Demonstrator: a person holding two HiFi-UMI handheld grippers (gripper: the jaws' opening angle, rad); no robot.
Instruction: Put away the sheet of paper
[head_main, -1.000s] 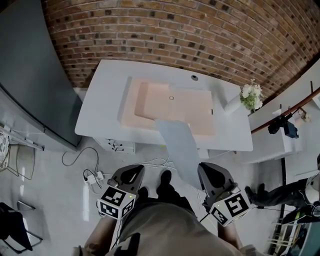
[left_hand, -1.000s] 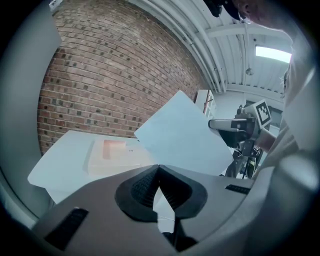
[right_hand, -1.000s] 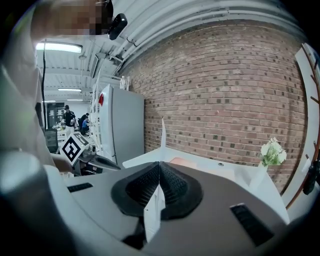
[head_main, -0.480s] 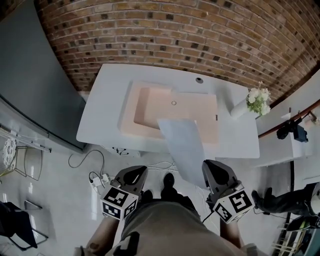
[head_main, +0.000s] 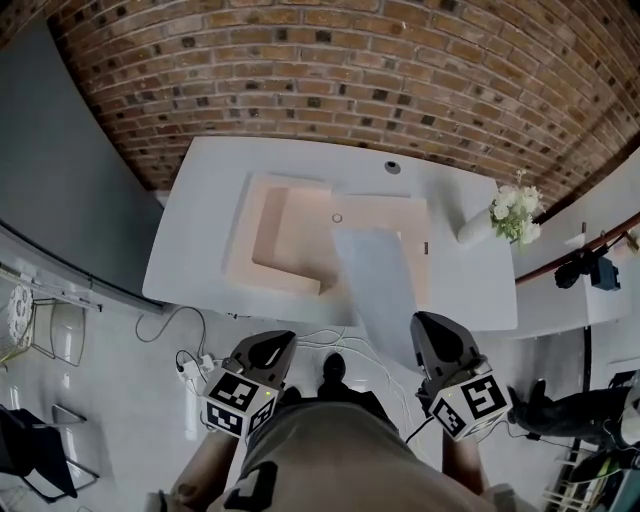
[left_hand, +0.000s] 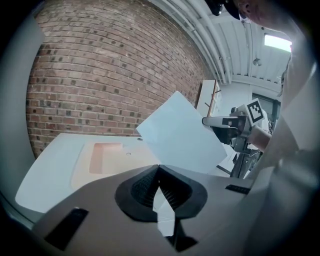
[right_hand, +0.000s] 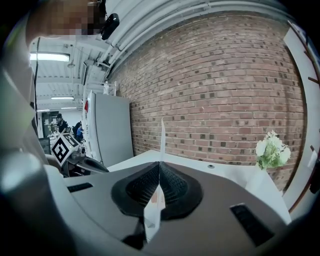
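Note:
The sheet of paper (head_main: 375, 280) is pale blue-grey and stiffly flat. My right gripper (head_main: 432, 335) is shut on its near edge. Its far end reaches over the right part of the pink recess (head_main: 290, 225) in the white table (head_main: 200, 200). In the right gripper view the paper (right_hand: 162, 142) shows edge-on, rising from between the closed jaws (right_hand: 159, 170). In the left gripper view the sheet (left_hand: 180, 137) tilts up at the middle, held by the right gripper (left_hand: 220, 121). My left gripper (head_main: 268, 350) is shut and holds nothing, low by the person's body.
A white vase of flowers (head_main: 510, 212) stands at the table's right end. A small round hole (head_main: 392, 168) sits near the table's back edge. A grey cabinet (head_main: 60, 170) is at the left, a brick wall behind. Cables (head_main: 190, 350) lie on the floor under the table's front.
The sheet, still in my right gripper, has shifted right and farther over the table's pink recess. The left gripper has stayed shut and low.

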